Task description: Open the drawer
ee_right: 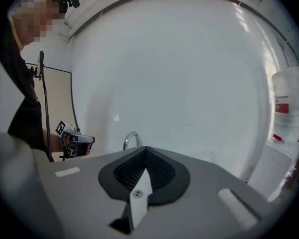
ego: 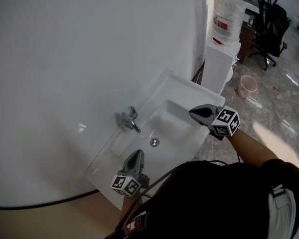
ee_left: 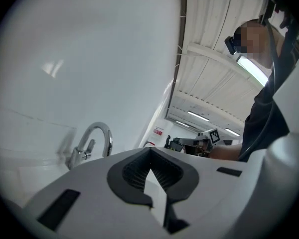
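Note:
No drawer shows in any view. In the head view both grippers hover over a white washbasin (ego: 182,87) with a chrome tap (ego: 129,119) and a round drain (ego: 154,142). My left gripper (ego: 136,155) is over the basin's near rim, shut with nothing between its jaws, pointing toward the tap (ee_left: 92,143). My right gripper (ego: 193,112) is over the basin's right side, its jaws meeting at the tip and empty. The right gripper view shows the tap (ee_right: 131,139) beyond the jaw tips and the left gripper (ee_right: 74,139) at the far left.
A white wall rises behind the basin. A white water dispenser (ego: 220,63) with a bottle (ego: 226,16) on top stands to the right of it. On the tiled floor beyond are a pink bucket (ego: 248,86) and a black office chair (ego: 271,26).

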`<action>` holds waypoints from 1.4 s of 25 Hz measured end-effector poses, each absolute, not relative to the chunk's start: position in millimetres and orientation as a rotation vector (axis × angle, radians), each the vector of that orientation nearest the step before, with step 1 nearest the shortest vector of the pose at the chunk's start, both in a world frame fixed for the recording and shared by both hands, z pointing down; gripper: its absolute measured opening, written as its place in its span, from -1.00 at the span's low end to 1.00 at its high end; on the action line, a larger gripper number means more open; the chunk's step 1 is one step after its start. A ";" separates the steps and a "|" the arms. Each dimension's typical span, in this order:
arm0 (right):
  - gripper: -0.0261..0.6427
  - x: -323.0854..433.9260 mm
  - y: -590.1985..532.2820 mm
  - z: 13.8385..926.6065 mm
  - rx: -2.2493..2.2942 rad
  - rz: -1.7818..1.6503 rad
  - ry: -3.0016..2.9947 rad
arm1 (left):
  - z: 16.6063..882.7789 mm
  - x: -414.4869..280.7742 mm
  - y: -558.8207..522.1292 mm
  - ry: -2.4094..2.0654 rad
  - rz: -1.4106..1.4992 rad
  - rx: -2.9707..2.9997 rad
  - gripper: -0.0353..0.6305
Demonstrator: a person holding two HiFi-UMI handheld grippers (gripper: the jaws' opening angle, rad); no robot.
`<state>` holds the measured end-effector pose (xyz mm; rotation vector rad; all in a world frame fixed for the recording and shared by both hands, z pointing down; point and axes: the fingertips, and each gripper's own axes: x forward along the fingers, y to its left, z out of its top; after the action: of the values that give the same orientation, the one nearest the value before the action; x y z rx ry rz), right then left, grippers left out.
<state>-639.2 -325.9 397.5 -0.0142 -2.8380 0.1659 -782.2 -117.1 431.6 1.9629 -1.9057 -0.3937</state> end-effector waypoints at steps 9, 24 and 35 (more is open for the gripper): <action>-0.92 -500.1 -362.2 393.9 0.430 0.199 -2.815 | 434.0 -700.5 -189.8 -1.605 -0.329 2.192 -0.89; -0.92 -245.9 -467.4 391.2 0.549 0.169 -2.838 | 419.8 -494.9 -299.5 -1.663 -0.302 2.230 -0.89; -0.92 -182.2 -528.1 398.9 0.449 0.176 -2.848 | 446.7 -427.5 -326.3 -1.740 -0.319 2.067 -0.89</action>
<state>-182.2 -528.1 398.9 0.4495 -2.8478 0.1762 -427.5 -326.3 446.7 2.0667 -1.7404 -0.3187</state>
